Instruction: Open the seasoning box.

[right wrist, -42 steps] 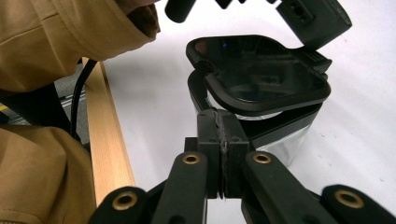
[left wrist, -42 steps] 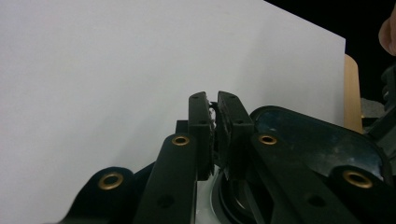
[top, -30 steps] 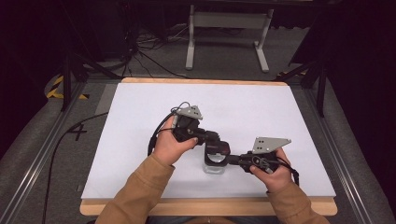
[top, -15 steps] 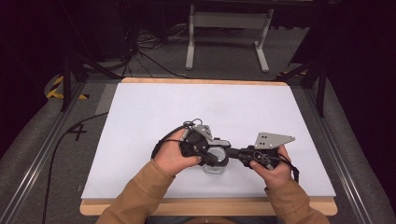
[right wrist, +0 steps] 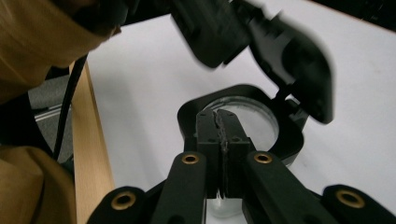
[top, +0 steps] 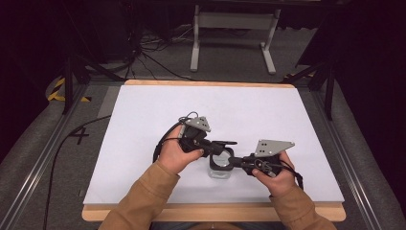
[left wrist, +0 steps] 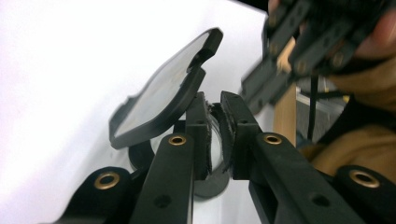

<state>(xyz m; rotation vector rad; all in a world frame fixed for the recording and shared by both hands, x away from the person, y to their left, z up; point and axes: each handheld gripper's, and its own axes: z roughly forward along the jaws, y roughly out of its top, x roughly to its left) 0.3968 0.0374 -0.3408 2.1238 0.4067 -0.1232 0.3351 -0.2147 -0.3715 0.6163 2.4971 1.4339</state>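
While open at the lid [right wrist: 299, 65] — jar [right wrist: 254, 122] rim in right gripper [right wrist: 218, 116].

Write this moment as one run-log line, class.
item: clear jar, black flip lid raised | right tongs: shut on jar rim | left tongs: by lid, grip unclear

White table [top: 143, 120] (wooden edge), grey floor [top: 28, 158], metal stand [top: 230, 33] behind.

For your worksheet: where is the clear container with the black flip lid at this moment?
In the high view the clear container stands on the white table near its front edge, between the left gripper and the right gripper, which grips its black rim.
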